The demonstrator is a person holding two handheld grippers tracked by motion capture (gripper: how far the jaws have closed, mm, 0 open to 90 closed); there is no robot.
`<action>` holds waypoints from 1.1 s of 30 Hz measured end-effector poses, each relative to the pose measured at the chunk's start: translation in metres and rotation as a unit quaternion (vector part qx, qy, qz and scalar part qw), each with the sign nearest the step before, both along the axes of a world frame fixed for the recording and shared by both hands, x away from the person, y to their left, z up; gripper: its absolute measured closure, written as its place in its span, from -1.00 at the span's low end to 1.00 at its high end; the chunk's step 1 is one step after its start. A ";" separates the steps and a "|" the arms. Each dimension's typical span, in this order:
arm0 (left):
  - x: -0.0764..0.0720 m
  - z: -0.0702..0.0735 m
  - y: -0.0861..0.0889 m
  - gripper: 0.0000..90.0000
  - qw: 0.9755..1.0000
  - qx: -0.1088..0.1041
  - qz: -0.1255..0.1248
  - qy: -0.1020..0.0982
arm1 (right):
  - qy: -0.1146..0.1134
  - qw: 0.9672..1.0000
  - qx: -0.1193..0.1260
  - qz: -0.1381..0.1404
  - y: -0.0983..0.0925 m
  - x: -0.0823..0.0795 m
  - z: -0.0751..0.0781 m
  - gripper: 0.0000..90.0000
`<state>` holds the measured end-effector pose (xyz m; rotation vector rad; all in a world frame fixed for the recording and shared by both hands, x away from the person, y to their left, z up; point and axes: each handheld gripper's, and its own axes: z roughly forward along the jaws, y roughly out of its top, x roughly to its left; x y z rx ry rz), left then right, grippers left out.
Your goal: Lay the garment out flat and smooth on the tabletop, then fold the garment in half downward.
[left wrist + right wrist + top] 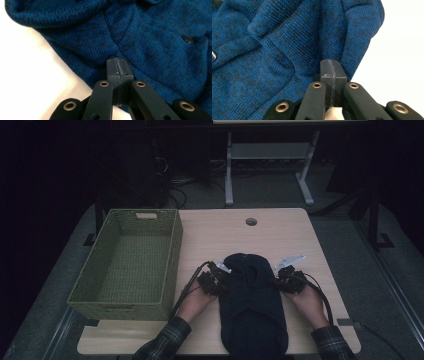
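Note:
A dark blue knit sweater [252, 310] lies folded lengthwise on the wooden table [295, 235], its near end hanging past the front edge. My left gripper [223, 280] sits at the sweater's left edge, its jaws pressed flat together with the tip against the knit [140, 42]. My right gripper [276, 281] sits at the sweater's right edge in the same way, jaws together at a fold of the fabric [294, 45]. From either gripper view I cannot tell whether fabric is pinched between the pads. A dark button [187, 39] shows on the sweater's front.
A green woven basket [172, 255] stands on the table's left side, with nothing inside it. A round cable hole [251, 221] is near the table's far edge. A grey metal frame [267, 155] stands on the floor beyond.

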<state>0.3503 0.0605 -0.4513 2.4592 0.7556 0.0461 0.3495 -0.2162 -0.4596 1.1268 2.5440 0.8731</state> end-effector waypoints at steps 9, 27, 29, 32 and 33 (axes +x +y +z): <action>-0.018 0.000 0.001 1.00 1.000 -0.003 -0.014 0.002 | 0.003 1.000 -0.004 0.013 -0.001 -0.025 0.001 1.00; 0.011 0.050 0.013 0.81 0.999 -0.048 0.009 -0.019 | -0.012 0.999 0.044 0.011 -0.013 -0.010 0.034 0.73; 0.023 0.058 0.014 0.75 0.998 -0.059 0.022 -0.028 | -0.012 0.999 0.050 0.010 -0.014 -0.002 0.041 0.67; 0.032 0.062 0.014 0.70 0.997 -0.066 0.033 -0.032 | -0.013 0.999 0.049 0.011 -0.015 0.004 0.044 0.65; 0.041 0.063 0.014 0.64 0.996 -0.066 0.039 -0.036 | -0.012 0.999 0.052 0.009 -0.016 0.012 0.048 0.61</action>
